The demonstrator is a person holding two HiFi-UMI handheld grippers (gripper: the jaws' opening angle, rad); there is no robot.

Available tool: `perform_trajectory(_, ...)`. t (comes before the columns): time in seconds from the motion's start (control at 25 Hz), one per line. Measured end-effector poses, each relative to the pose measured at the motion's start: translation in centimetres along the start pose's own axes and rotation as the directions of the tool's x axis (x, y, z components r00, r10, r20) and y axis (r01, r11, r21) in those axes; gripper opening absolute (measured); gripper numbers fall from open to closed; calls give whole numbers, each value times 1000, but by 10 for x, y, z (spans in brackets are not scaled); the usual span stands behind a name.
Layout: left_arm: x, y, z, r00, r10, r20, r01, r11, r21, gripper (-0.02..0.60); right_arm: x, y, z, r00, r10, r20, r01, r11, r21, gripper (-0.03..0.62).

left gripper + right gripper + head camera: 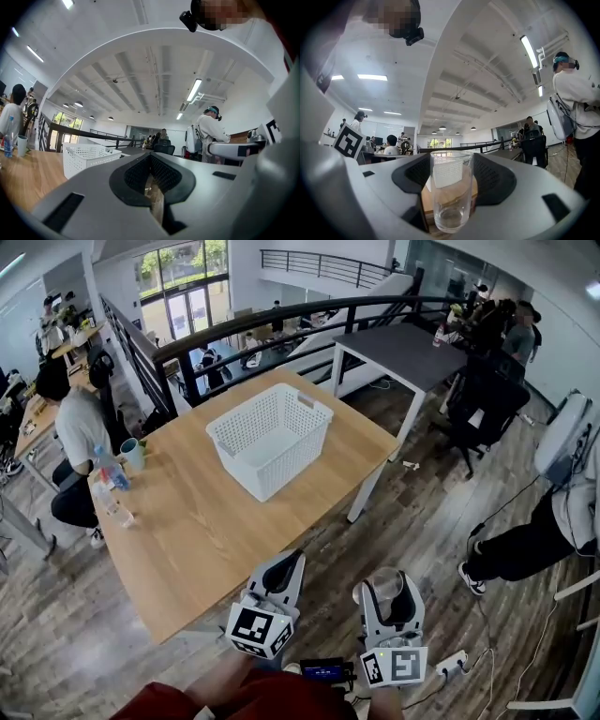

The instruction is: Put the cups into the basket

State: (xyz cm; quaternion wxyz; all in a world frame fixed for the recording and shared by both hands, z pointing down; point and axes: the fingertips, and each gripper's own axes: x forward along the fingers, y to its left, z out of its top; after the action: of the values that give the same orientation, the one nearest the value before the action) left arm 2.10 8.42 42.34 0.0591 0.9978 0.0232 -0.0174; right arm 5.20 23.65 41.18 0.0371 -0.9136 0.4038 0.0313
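both grippers are held low and close to the person's body, angled forward toward the table (187, 521). the left gripper (291, 563) is poised at the table's near edge, its jaws brought together with nothing between them; only a thin sliver of wood is seen through them in the left gripper view. the right gripper (386, 585) is held beside it, off the table's edge and above the floor, its jaws clamped on an upright clear glass cup (451, 190), which is empty. in the head view only the cup's rim is made out, the rest being covered by the jaws. the hands behind the grippers are cut off by the lower frame edge. the white perforated basket (281, 474) is set well apart from both grippers, toward the table's far side, and appears empty. a mug (132, 454) and two bottles (110, 468) are placed near the table's left edge.
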Motion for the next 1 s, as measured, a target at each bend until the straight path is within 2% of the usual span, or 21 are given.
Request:
perform_trajectory(0.36,33,54,2,999,33,-11,-34,999,-22,6,66,4,0,1000,24,-13,-24,1000,-11,281)
perform_trajectory(1.0,103,138,24,999,-41,8,41,998,-44,6,175,16,10,1000,-19,-18,18,997,-73,281)
